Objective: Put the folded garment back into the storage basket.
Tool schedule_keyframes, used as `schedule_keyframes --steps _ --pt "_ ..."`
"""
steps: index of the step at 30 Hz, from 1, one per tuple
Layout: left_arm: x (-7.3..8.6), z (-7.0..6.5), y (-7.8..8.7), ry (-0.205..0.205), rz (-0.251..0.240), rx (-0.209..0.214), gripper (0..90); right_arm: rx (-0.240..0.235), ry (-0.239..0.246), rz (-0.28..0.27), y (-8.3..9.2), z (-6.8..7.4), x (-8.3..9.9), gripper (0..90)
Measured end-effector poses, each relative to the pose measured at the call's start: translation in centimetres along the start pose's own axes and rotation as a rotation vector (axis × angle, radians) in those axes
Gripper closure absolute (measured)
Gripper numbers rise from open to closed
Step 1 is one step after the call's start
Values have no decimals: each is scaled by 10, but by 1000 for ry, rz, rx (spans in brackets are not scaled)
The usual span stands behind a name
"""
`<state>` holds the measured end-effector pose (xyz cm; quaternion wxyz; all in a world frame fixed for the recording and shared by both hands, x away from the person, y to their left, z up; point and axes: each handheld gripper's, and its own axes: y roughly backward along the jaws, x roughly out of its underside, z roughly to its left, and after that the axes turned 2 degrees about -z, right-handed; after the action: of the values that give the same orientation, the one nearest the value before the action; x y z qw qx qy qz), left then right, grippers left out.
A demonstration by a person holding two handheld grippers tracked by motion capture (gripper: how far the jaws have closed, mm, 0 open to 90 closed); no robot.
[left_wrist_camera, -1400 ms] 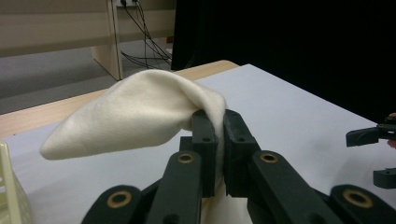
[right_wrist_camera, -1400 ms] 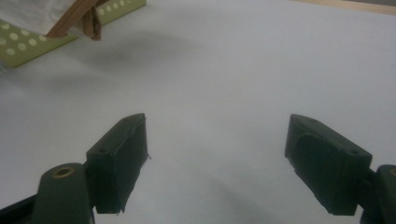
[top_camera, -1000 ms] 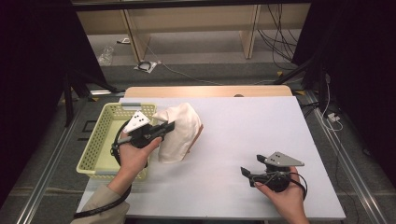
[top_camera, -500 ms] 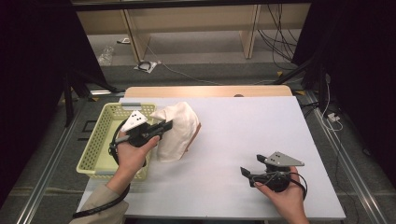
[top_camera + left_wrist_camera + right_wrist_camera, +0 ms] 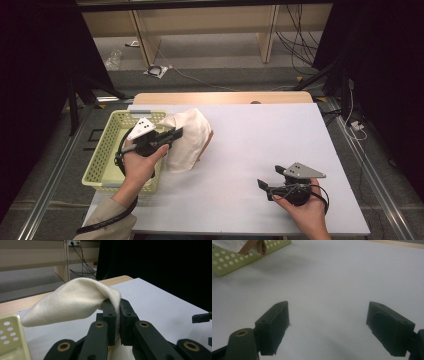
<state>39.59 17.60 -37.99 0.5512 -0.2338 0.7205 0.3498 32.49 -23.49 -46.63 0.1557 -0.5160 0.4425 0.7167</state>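
Counter (image 5: 280, 140) middle and far right: bare white surface, open passage. Left edge blocked by yellow perforated basket (image 5: 107, 150); cream cloth (image 5: 187, 137) bulges just beside its right wall, pinched in left claw (image 5: 175, 134) above. Right claw (image 5: 265, 186) rests at near right, jaws spread, bare counter between and ahead of them.
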Motion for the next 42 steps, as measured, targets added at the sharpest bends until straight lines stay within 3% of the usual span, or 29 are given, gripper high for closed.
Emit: schedule_keyframes --steps 42 --pt "-2 9 5 11 -8 -23 844 -2 -1 -3 0 0 0 198"
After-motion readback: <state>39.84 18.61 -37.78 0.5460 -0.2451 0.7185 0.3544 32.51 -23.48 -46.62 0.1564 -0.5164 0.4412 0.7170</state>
